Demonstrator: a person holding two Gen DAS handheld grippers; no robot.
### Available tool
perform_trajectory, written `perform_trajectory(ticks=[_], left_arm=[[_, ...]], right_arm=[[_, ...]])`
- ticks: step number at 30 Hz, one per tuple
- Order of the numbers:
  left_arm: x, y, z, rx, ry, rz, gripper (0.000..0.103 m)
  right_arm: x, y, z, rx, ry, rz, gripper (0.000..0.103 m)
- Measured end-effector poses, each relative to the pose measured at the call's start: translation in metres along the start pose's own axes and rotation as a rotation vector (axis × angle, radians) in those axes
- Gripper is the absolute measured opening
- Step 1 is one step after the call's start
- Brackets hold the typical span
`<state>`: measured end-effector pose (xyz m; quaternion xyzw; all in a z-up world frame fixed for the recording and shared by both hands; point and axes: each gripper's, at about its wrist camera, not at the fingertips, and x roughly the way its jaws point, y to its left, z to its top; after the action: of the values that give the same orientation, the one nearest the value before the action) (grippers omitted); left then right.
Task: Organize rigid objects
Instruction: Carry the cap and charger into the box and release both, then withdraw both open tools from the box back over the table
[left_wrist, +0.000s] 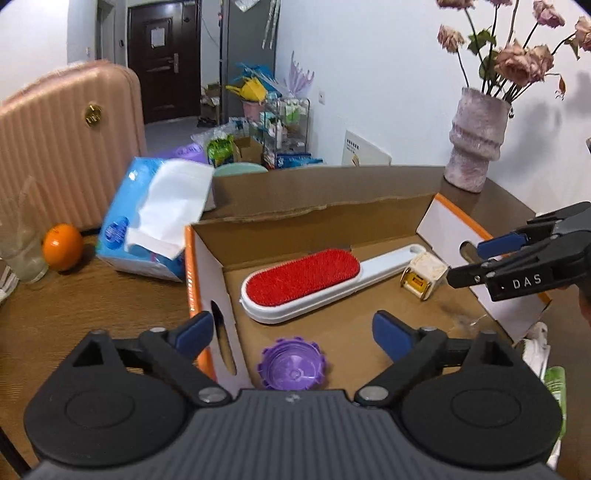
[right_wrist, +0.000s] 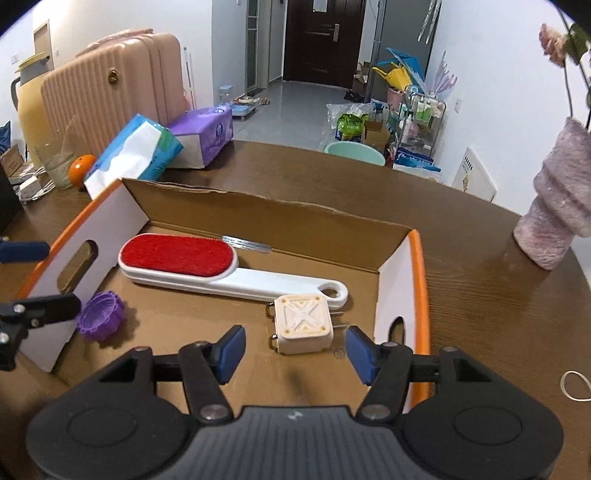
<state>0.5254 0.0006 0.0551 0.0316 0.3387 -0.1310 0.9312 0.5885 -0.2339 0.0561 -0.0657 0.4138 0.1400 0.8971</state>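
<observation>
An open cardboard box (left_wrist: 317, 206) (right_wrist: 258, 210) with white and orange end walls stands on the wooden table. Inside lie a white lint brush with a red pad (left_wrist: 306, 278) (right_wrist: 181, 254), a cream cube-shaped plug (left_wrist: 424, 275) (right_wrist: 303, 325) and a purple ridged cap (left_wrist: 291, 367) (right_wrist: 101, 315). My left gripper (left_wrist: 293, 334) is open and empty, just above the purple cap. My right gripper (right_wrist: 295, 350) is open and empty, just short of the plug. It also shows at the right of the left wrist view (left_wrist: 476, 258).
A blue tissue pack (left_wrist: 147, 221) (right_wrist: 133, 155), an orange (left_wrist: 62, 246) (right_wrist: 81, 168) and a glass (left_wrist: 20, 251) stand left of the box. A purple tissue box (right_wrist: 207, 131) and a pink suitcase (right_wrist: 110, 88) are behind. A vase with flowers (left_wrist: 474, 144) (right_wrist: 557, 206) stands at the right.
</observation>
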Motion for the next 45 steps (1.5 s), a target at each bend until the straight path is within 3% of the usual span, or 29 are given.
perform_trajectory(ticks=[6,9,14,23,26,28,31,39,42,45], left_arm=[[-0.048,-0.016,-0.001,0.019,-0.068,0.017,0.100],[-0.073,-0.025,-0.006,0.026,-0.125,0.026,0.103],[-0.113,-0.041,-0.021,0.034,-0.209,0.037,0.103],[-0.176,-0.068,-0.064,0.061,-0.380,0.050,0.103],[-0.194,-0.073,-0.083,0.061,-0.441,0.072,0.103],[-0.205,-0.075,-0.098,0.056,-0.475,0.088,0.103],[-0.223,-0.075,-0.122,0.035,-0.517,0.103,0.103],[-0.291,-0.081,-0.210,-0.030,-0.648,0.169,0.103],[-0.307,-0.084,-0.246,-0.103,-0.663,0.161,0.103],[-0.302,-0.087,-0.271,-0.124,-0.607,0.136,0.103]], right_arm=[[-0.045,0.006,-0.012,-0.005,-0.049,-0.009,0.060],[-0.072,0.010,-0.024,-0.012,-0.099,0.004,0.069],[-0.115,0.016,-0.047,-0.019,-0.159,-0.012,0.074],[-0.195,0.020,-0.105,0.063,-0.383,-0.019,0.085],[-0.212,0.024,-0.132,0.083,-0.472,-0.029,0.088],[-0.220,0.026,-0.150,0.100,-0.534,-0.037,0.097],[-0.232,0.033,-0.181,0.122,-0.643,-0.052,0.097],[-0.273,0.057,-0.275,0.227,-0.788,-0.116,0.103],[-0.286,0.075,-0.318,0.290,-0.831,-0.149,0.103],[-0.288,0.095,-0.358,0.309,-0.834,-0.193,0.103]])
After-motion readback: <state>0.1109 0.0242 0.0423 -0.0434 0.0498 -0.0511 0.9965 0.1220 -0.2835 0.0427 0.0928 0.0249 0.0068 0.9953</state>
